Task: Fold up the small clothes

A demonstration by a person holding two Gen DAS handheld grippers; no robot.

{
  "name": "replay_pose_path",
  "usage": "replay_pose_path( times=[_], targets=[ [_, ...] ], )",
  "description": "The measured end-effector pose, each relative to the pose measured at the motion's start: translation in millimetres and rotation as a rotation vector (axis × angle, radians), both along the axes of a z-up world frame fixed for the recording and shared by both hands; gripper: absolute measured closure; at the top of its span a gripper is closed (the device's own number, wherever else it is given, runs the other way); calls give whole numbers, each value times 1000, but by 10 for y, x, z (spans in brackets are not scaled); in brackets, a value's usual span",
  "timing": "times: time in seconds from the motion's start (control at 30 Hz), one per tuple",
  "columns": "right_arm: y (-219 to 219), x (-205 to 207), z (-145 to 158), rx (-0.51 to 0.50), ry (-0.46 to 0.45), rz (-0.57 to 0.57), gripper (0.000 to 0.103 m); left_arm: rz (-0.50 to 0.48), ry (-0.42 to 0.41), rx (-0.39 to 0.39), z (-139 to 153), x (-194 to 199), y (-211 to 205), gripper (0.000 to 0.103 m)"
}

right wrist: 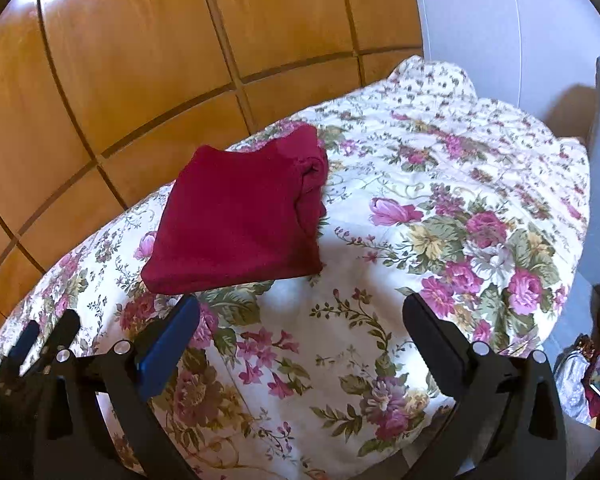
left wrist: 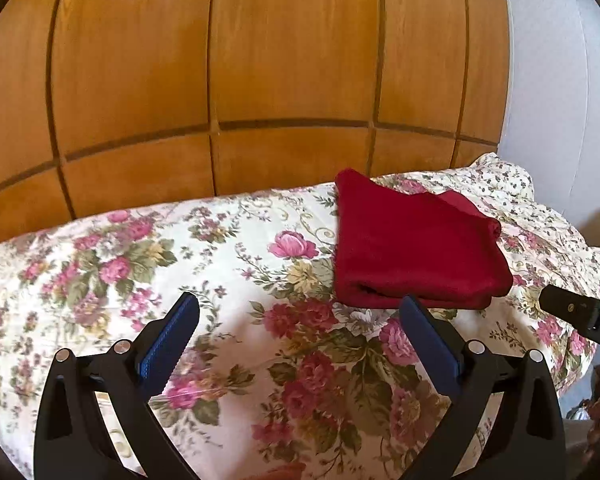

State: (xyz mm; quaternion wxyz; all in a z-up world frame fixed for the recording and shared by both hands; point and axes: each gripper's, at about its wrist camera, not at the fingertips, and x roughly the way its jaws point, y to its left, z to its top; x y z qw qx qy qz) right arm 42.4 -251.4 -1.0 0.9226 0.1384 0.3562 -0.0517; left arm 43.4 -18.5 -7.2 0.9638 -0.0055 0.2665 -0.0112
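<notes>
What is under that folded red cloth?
The red cloth lies on a floral bedspread. The patch of bedspread directly beneath it is covered, so anything there cannot be seen.

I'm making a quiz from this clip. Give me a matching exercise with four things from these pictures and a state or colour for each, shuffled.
Things:
1. red garment
2. bedspread
3. left gripper
4. wardrobe

States:
A. floral print
B. jaws wide open, nothing between them
C. folded, lying on the bed
D. orange-brown wooden panels

Pairs: 1-C, 2-A, 3-B, 4-D
</notes>
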Motion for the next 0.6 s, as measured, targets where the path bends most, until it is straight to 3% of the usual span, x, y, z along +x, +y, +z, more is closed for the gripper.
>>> replay_pose_path(
  times=[0.23,0.6],
  targets=[
    [126,-214,101,-35,-81,46,2,-4,-7,6,102,-139,54,4],
    [268,-267,96,-122,-86,57,2,-15,-11,48,144,-192,-30,4]
  ],
)
